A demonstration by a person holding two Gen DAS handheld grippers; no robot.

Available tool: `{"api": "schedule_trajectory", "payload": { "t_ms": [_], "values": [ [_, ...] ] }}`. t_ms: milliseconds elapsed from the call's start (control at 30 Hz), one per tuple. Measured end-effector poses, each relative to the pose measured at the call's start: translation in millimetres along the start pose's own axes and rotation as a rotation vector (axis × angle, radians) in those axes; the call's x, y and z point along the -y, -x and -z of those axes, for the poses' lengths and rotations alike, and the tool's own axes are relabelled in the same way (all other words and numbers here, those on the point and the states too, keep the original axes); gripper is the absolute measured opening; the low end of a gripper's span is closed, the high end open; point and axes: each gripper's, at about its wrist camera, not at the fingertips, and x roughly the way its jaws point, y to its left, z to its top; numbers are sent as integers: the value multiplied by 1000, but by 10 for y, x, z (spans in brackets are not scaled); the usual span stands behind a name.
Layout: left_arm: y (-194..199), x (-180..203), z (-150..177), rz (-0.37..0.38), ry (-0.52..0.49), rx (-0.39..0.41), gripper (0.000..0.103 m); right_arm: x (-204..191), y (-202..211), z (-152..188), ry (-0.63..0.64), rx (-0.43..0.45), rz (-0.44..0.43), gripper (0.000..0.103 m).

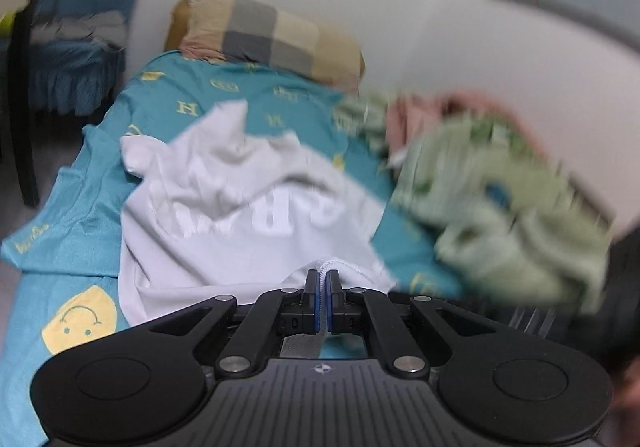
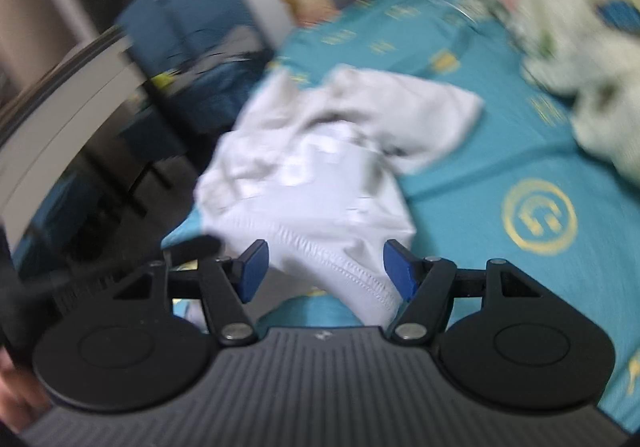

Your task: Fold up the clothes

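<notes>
A white T-shirt (image 1: pixel 240 215) with pale lettering lies crumpled on a teal bed sheet (image 1: pixel 280 103). My left gripper (image 1: pixel 323 279) is shut on the shirt's stitched hem, and a small bunch of white cloth pokes out above its blue pads. In the right wrist view the same shirt (image 2: pixel 320 175) spreads ahead, its hem running down between the fingers of my right gripper (image 2: pixel 324 267). That gripper stands open, its blue pads wide apart, and the cloth lies close to the right-hand pad.
A checked pillow (image 1: pixel 272 35) rests at the head of the bed against a white wall. A heap of green and pink bedding (image 1: pixel 500 207) fills the right side. A blue chair (image 1: pixel 76 47) stands beyond the bed's left edge.
</notes>
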Motion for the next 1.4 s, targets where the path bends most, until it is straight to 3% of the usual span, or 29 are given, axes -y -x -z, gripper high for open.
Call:
{"api": "schedule_trajectory", "payload": {
  "t_ms": [133, 267, 333, 433, 467, 533, 600, 700, 767, 867, 1033, 1167, 1233, 1267, 1333, 1400],
  "values": [
    [72, -82, -63, 23, 66, 25, 3, -294, -190, 97, 132, 15, 40, 65],
    [89, -86, -49, -9, 66, 37, 3, -296, -457, 164, 146, 40, 244, 64],
    [90, -85, -34, -33, 57, 38, 3, -170, -484, 185, 126, 46, 385, 65],
    [36, -43, 21, -76, 18, 19, 3, 119, -423, 230, -36, -8, 412, 65],
    [14, -23, 45, -94, -2, 11, 3, 169, -388, 238, -71, -6, 410, 64],
    [-37, 8, 112, -133, -33, -13, 3, 211, -303, 247, -113, 26, 399, 46],
    [-90, 55, 205, -191, -78, -30, 3, 154, -172, 207, -112, 120, 366, 32],
    [-116, 137, 330, -263, -146, -27, 5, 32, 14, 122, -55, 255, 295, 24],
    [-115, 198, 393, -313, -194, -14, 10, -26, 13, 70, -29, 267, 262, 15],
    [-109, 290, 491, -376, -261, -7, 23, 4, 29, 36, -60, 259, 190, 13],
    [-210, 456, 644, -414, -362, -49, 44, 62, 70, -58, -117, 258, 76, 13],
    [-470, 474, 767, -547, -374, -127, 47, 108, 113, -89, -154, 269, 33, 13],
    [-539, 388, 821, -661, -321, -179, 43, 148, 129, -110, -172, 278, 31, 13],
    [-473, 358, 805, -669, -286, -162, 41, 180, 131, -126, -184, 278, 32, 13],
    [-267, 321, 735, -672, -215, -84, 37, 268, 125, -148, -218, 266, 42, 13],
    [33, 321, 599, -658, -146, 46, 21, 368, 88, -155, -245, 224, 45, 14]
  ]
}}
